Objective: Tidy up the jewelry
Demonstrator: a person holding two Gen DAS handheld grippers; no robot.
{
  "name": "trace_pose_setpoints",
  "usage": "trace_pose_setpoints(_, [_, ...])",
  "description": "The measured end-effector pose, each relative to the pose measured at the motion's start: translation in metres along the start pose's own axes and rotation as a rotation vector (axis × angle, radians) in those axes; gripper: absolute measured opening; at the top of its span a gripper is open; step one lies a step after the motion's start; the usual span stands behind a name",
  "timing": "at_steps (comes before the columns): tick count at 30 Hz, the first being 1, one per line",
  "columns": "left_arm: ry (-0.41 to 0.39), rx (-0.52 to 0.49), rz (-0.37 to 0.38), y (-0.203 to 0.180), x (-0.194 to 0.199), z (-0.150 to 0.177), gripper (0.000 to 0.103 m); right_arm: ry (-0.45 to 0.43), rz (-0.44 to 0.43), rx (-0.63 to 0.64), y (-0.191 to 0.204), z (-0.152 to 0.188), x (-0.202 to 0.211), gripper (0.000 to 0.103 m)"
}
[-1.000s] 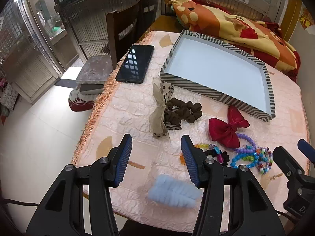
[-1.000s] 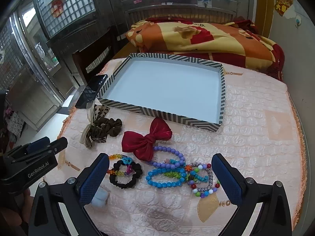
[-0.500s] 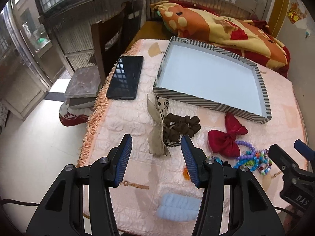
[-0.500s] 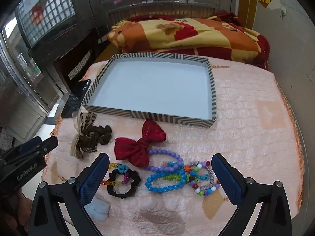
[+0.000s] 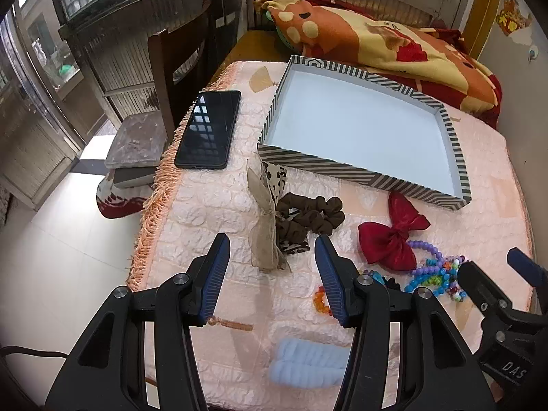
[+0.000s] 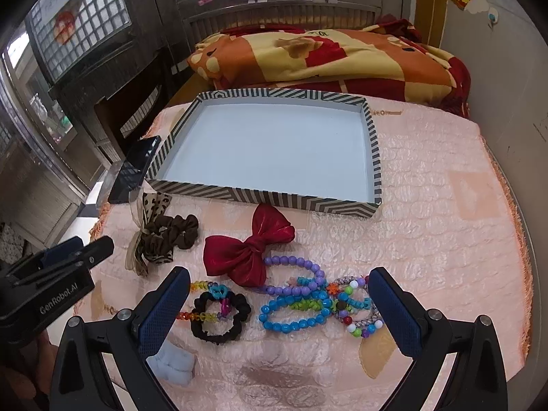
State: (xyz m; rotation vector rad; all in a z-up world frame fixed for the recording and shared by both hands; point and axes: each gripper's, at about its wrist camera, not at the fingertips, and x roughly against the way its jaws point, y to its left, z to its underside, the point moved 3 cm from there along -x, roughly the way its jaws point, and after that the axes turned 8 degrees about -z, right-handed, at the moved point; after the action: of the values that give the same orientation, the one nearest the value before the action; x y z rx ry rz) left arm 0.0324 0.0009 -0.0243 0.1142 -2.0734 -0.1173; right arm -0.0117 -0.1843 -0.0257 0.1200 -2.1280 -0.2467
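Observation:
A striped tray [image 5: 363,171] [image 6: 260,197] with a pale blue inside stands empty at the back of the table. In front of it lie a brown scrunchie with a leopard bow [image 5: 308,217] [image 6: 171,231], a red bow [image 5: 394,233] [image 6: 246,250], a heap of bead bracelets [image 6: 308,301] [image 5: 435,270], a black scrunchie [image 6: 221,318] and a light blue scrunchie [image 5: 308,363] [image 6: 173,363]. My left gripper [image 5: 272,275] is open and empty, just short of the brown scrunchie. My right gripper [image 6: 279,311] is wide open and empty above the bracelets.
A black phone [image 5: 209,130] lies at the table's left edge. A wooden chair [image 5: 178,68] and a stool [image 5: 137,140] stand to the left. A patterned blanket [image 6: 325,58] lies behind the tray. The table is covered in a pink quilted cloth [image 6: 445,239].
Both grippers have drawn back and up a little, then eased forward; the table items sit slightly differently in view. Both stay open and empty. Nothing on the table has moved.

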Motion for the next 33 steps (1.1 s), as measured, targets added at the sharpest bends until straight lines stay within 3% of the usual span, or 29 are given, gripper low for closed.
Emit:
trace_pose_setpoints(9, [0.0, -0.004, 0.0, 0.0, -0.004, -0.002, 0.051, 0.003, -0.038, -0.03, 0.0, -0.002, -0.005, 0.103])
trace_pose_setpoints(33, [0.007, 0.009, 0.01, 0.001, -0.008, -0.004, 0.051, 0.028, -0.022, 0.015, 0.006, -0.007, -0.012, 0.103])
